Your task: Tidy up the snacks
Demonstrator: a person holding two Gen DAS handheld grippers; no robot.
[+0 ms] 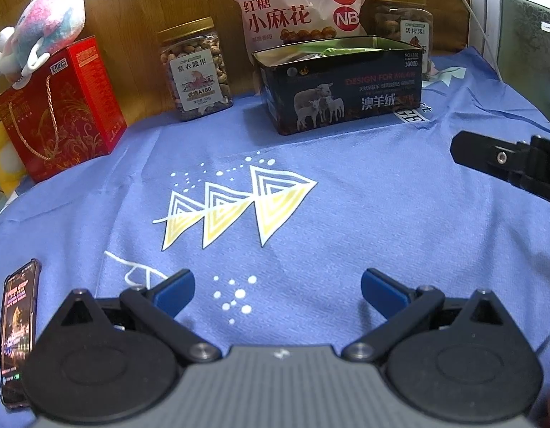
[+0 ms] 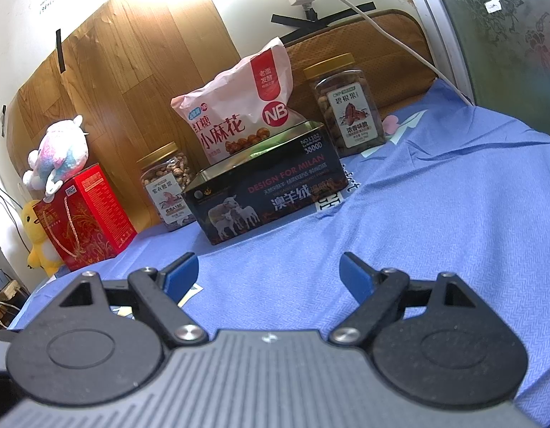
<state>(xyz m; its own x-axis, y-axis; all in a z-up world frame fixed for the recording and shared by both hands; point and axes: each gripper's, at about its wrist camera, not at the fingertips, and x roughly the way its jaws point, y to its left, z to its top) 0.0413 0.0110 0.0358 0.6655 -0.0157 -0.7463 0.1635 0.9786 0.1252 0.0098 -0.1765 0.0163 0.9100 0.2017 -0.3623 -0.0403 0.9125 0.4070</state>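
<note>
Both grippers are empty with jaws spread wide: the left gripper (image 1: 277, 290) hovers over the blue printed cloth (image 1: 346, 214), the right gripper (image 2: 268, 274) likewise, its dark tip entering the left view at 3 o'clock. Judging by the layout, the sorting looks nearly done or paused: the open dark tin (image 1: 341, 85) at 12 o'clock already holds some wrapped items, though what they are cannot be told. Behind it leans the pink twist-snack bag (image 1: 292, 3); a cashew jar (image 1: 194, 67) stands at 11 o'clock, a pecan jar (image 2: 348, 105) at 1 o'clock. These remain outside the tin. A red gift box (image 1: 60, 107) with a plush toy (image 1: 43, 28) sits at 10 o'clock; a phone (image 1: 19, 335) lies at 8 o'clock. Nothing blocks the cloth between grippers and tin.
</note>
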